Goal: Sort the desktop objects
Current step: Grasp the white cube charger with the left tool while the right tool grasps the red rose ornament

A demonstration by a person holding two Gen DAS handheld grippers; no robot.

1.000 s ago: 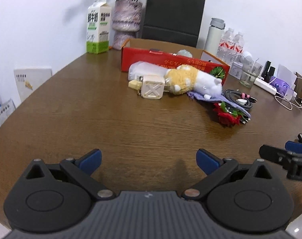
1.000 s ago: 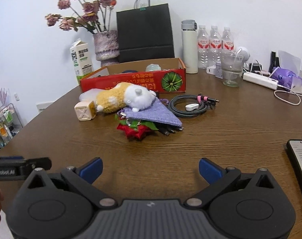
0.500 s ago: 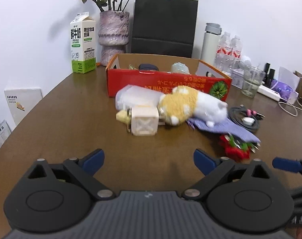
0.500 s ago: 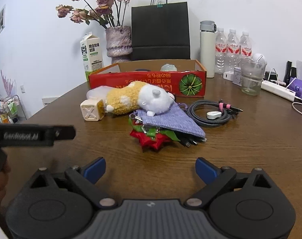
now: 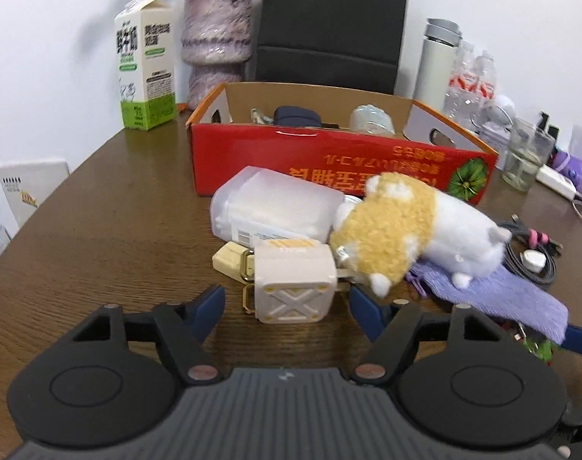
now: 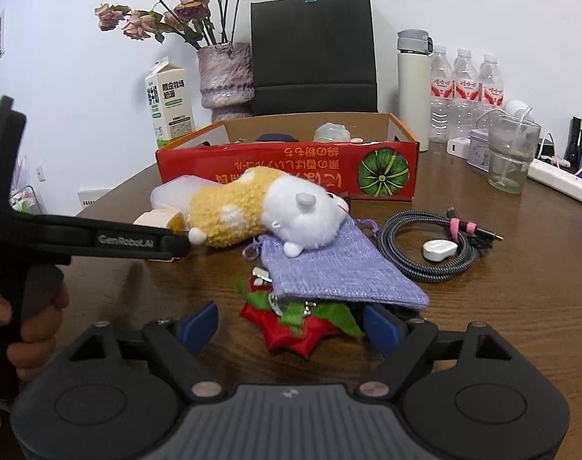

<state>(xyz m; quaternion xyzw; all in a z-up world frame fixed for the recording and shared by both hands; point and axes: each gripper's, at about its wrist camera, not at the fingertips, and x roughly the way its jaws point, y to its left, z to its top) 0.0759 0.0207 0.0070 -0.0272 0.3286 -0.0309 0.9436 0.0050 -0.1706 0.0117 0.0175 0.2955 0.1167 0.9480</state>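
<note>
Now cream cube (image 5: 292,285) between left fingers (image 5: 210,303), closing, not yet touching.

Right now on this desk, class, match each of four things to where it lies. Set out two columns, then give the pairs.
1 plush toy
2 red flower
3 cable
4 cube

A partly under the pouch
B between the left jaws
C head on the pouch
D right of the pouch

Pairs: 1-C, 2-A, 3-D, 4-B
</note>
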